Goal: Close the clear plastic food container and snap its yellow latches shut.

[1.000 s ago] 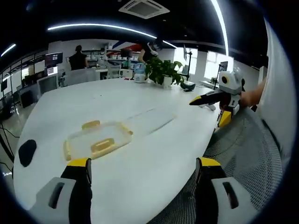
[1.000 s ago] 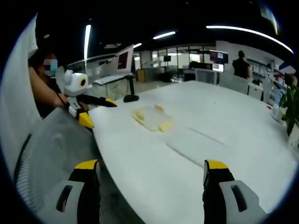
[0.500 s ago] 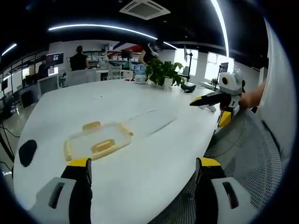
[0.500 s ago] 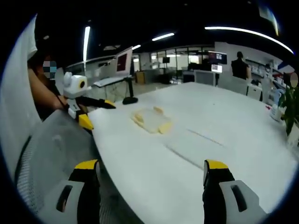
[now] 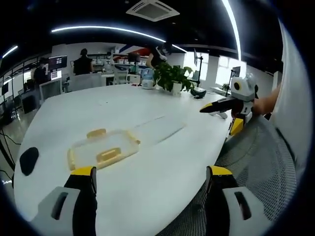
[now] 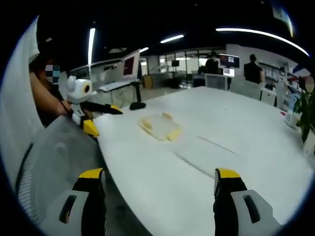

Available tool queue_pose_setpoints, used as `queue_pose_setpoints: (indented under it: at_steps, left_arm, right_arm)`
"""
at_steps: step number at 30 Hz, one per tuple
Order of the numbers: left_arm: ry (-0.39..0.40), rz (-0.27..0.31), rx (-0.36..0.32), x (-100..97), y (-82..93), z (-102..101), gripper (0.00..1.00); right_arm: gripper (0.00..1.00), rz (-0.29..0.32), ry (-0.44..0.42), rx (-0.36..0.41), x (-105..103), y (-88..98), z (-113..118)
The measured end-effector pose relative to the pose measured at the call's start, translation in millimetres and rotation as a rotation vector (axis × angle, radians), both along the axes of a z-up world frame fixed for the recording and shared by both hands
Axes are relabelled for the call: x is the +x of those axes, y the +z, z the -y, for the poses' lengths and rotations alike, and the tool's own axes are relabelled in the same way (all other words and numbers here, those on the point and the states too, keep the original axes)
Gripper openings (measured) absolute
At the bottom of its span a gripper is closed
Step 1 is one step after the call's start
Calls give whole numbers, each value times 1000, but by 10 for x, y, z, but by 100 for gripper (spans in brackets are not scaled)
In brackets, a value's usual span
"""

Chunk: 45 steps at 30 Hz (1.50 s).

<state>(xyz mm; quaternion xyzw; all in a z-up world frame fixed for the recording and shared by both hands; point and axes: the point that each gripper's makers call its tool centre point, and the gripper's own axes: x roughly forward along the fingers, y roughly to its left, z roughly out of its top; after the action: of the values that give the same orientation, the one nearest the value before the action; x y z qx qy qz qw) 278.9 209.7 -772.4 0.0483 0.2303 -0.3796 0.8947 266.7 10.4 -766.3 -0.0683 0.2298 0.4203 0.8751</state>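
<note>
A large white oval table (image 5: 162, 157) carries the clear plastic food container with yellow latches (image 5: 102, 147), which sits flat near the table's left end in the left gripper view, inward from the near edge. In the right gripper view the same container (image 6: 160, 126) lies farther off, toward the edge where the person sits. A faint clear flat sheet (image 5: 160, 127) lies on the tabletop just beside the container, toward the table's middle. A small black rounded object (image 5: 28, 160) rests at the table's far left edge.

The left gripper (image 5: 150, 196) hangs above the near edge, its yellow-tipped jaws spread wide with nothing between them. The right gripper (image 6: 160, 196) is likewise wide apart and empty, above the near edge and a grey mesh chair back (image 6: 54, 162). Each gripper also appears in the other's view, held at the table's edge by a hand.

A green potted plant (image 5: 172, 76) stands at the table's far edge. Beyond lies an open office: desks with monitors (image 5: 56, 63), a standing person (image 5: 82, 62), long ceiling light strips (image 5: 113, 29), an air-conditioning vent (image 5: 151, 8) and bright windows (image 5: 226, 66).
</note>
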Motion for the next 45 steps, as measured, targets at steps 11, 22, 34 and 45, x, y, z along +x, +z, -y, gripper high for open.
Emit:
queue_pose_setpoints:
  at_steps: [11, 22, 34, 45]
  left_arm:
    - [5, 12, -4, 8, 34, -2, 93]
    - [-16, 17, -4, -4, 75, 11, 93]
    - [-80, 9, -13, -62, 98, 63, 93]
    - [-92, -6, -4, -36, 73, -16, 92]
  right_arm:
    - [92, 11, 8, -8, -6, 19, -15]
    - [93, 0, 44, -37, -37, -9, -48]
    - [92, -10, 66, -71, -19, -51, -73]
    - [90, -37, 81, -96, 9, -97, -102]
